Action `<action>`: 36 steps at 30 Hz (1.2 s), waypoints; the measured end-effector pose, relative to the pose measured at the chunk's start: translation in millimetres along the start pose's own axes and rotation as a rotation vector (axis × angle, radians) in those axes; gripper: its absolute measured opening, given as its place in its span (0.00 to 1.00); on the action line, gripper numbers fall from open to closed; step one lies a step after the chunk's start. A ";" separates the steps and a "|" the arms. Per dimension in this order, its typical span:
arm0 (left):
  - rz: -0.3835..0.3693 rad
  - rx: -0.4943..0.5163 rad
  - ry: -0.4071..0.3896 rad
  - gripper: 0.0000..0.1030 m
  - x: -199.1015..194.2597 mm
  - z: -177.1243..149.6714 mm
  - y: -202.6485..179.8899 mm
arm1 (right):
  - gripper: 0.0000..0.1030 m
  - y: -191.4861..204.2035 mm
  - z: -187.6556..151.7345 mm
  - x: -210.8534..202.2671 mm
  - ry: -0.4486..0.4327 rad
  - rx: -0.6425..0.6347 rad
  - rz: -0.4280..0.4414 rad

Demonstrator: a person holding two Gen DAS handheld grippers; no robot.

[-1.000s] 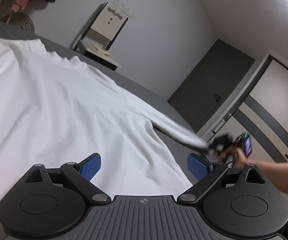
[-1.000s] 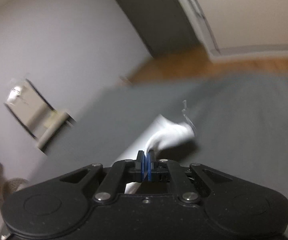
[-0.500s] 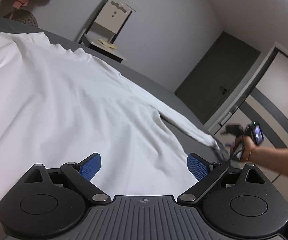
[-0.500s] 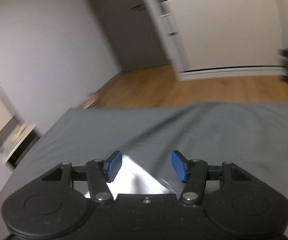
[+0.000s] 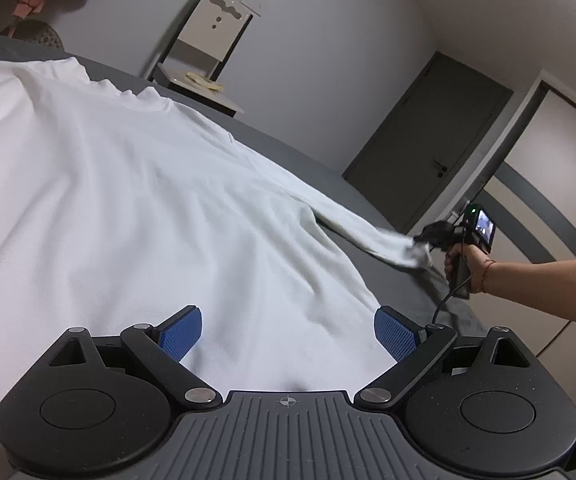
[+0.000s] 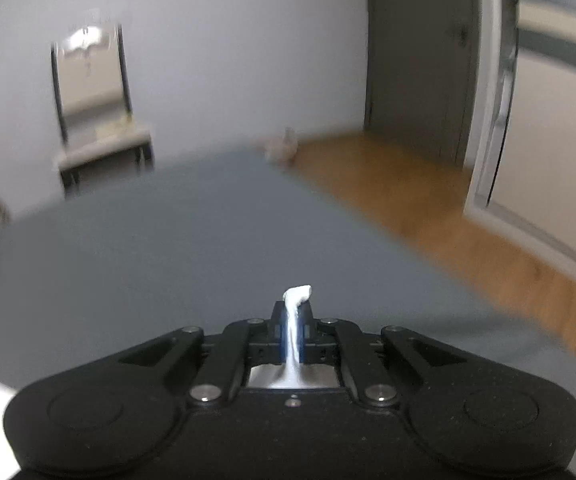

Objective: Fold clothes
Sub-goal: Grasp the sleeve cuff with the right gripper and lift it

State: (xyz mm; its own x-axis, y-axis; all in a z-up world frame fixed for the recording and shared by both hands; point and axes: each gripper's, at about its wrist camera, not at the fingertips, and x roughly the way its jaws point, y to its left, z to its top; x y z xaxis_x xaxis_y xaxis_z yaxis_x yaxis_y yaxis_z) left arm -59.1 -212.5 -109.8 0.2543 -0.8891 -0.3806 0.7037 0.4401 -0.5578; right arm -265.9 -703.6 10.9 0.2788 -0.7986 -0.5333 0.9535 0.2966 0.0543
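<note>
A white long-sleeved shirt lies spread flat on a grey bed. My left gripper hovers open just above the shirt's hem, blue pads wide apart, nothing between them. The shirt's right sleeve stretches out toward the bed's edge. In the left wrist view my right gripper, held by a person's hand, pinches the cuff. In the right wrist view my right gripper is shut on that white cuff, a fold of cloth sticking up between the pads.
A chair with a pale seat stands against the wall beyond the bed. A dark door and sliding wardrobe panels fill the right side. Wooden floor runs beside the bed. The person's forearm reaches in from the right.
My right gripper, open half a second ago above the sleeve end, has shut on the cuff and swung round. The left gripper stays open over the hem, tilted slightly.
</note>
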 end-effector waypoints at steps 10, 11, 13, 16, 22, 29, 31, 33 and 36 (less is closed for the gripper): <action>-0.002 0.011 0.004 0.91 -2.3 -2.8 -6.3 | 0.06 15.5 10.1 30.9 -0.042 0.029 -0.088; 0.000 0.013 0.007 0.91 -1.6 -3.1 -6.5 | 0.07 17.2 6.9 36.9 0.005 0.025 -0.093; -0.001 0.015 0.011 0.91 -0.4 -3.1 -6.0 | 0.29 16.1 3.2 39.5 0.077 0.019 -0.099; -0.007 0.012 0.015 0.91 1.0 -3.5 -4.8 | 0.56 16.4 5.5 27.7 0.051 -0.002 -0.093; -0.005 0.010 0.012 0.91 0.6 -3.5 -5.5 | 0.53 -41.2 -0.7 -7.1 0.061 0.213 0.033; -0.002 0.005 0.005 0.91 -3.0 -5.0 -6.0 | 0.39 -61.0 -29.9 2.3 0.199 0.372 0.103; 0.000 0.009 0.009 0.91 -2.2 -5.2 -6.3 | 0.36 -55.1 -36.6 5.9 0.177 0.412 0.116; 0.001 0.012 0.013 0.91 -1.4 -5.5 -6.5 | 0.22 -45.4 -40.0 10.2 0.174 0.399 0.110; 0.000 0.015 0.016 0.91 0.5 -5.1 -5.9 | 0.08 -30.4 -38.1 9.6 0.154 0.327 0.079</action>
State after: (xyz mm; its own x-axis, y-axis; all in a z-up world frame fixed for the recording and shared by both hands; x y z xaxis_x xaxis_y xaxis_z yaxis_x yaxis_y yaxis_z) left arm -66.6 -214.9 -110.5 0.2437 -0.8867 -0.3928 0.7134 0.4383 -0.5467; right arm -296.6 -700.4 -28.0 0.3566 -0.6844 -0.6360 0.9227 0.1514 0.3544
